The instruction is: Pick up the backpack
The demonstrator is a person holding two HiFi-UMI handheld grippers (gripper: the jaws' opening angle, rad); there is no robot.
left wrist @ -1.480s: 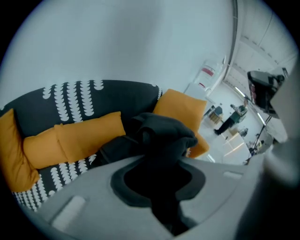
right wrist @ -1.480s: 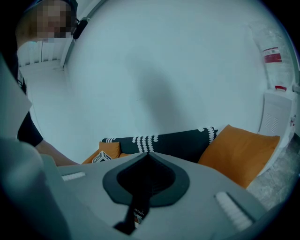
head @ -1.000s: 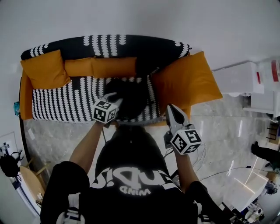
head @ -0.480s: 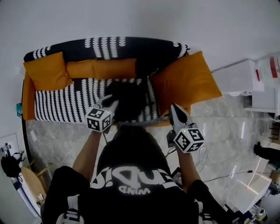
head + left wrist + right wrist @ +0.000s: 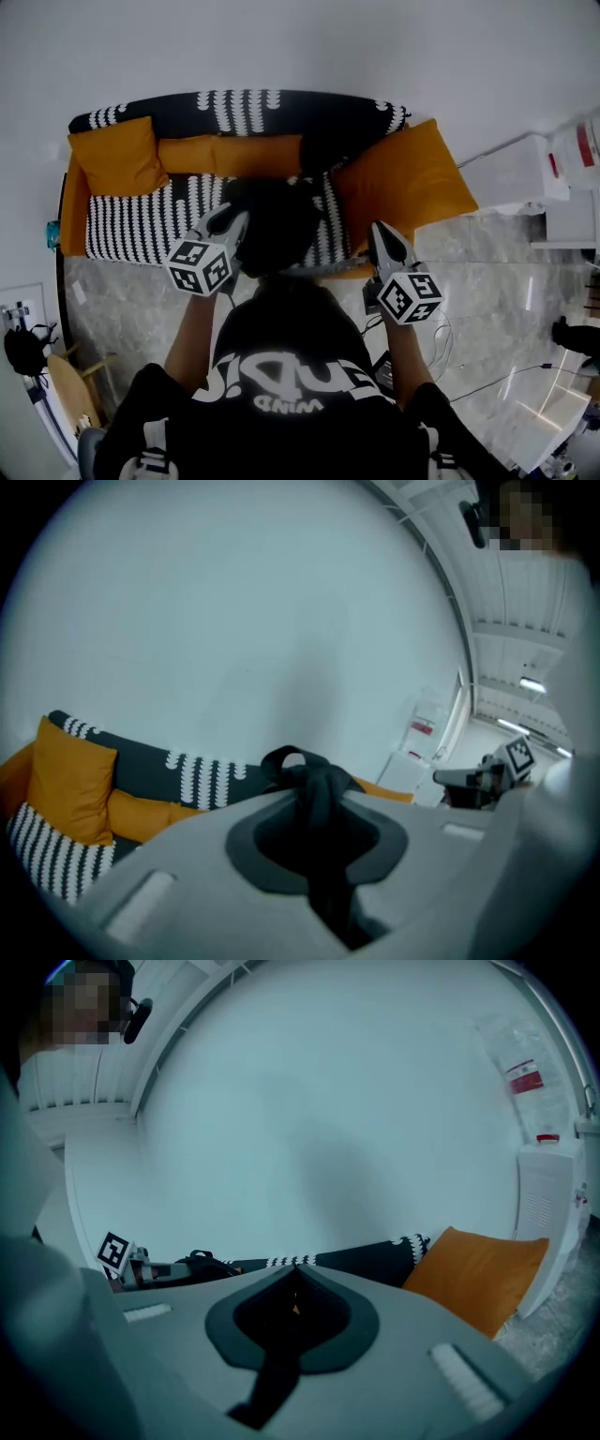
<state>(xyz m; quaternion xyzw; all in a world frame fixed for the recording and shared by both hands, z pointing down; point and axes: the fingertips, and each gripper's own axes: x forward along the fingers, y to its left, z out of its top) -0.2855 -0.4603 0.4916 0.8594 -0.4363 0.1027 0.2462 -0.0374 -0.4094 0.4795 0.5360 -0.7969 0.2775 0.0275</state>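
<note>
Backpack (image 5: 279, 225) pinched by its top loop (image 5: 302, 772) in the left tool (image 5: 232, 223), black bulk just beyond the tips, over the striped sofa (image 5: 141, 220) seat. Right tool (image 5: 384, 239) pressed together, empty, well to the right; lift likely straight up.

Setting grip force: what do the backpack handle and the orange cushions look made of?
Backpack handle: probably soft black fabric webbing, matte; it bunches into a loop where the left gripper pinches it.
Orange cushions: plain matte cloth, likely woven upholstery; plump shape, no sheen.
</note>
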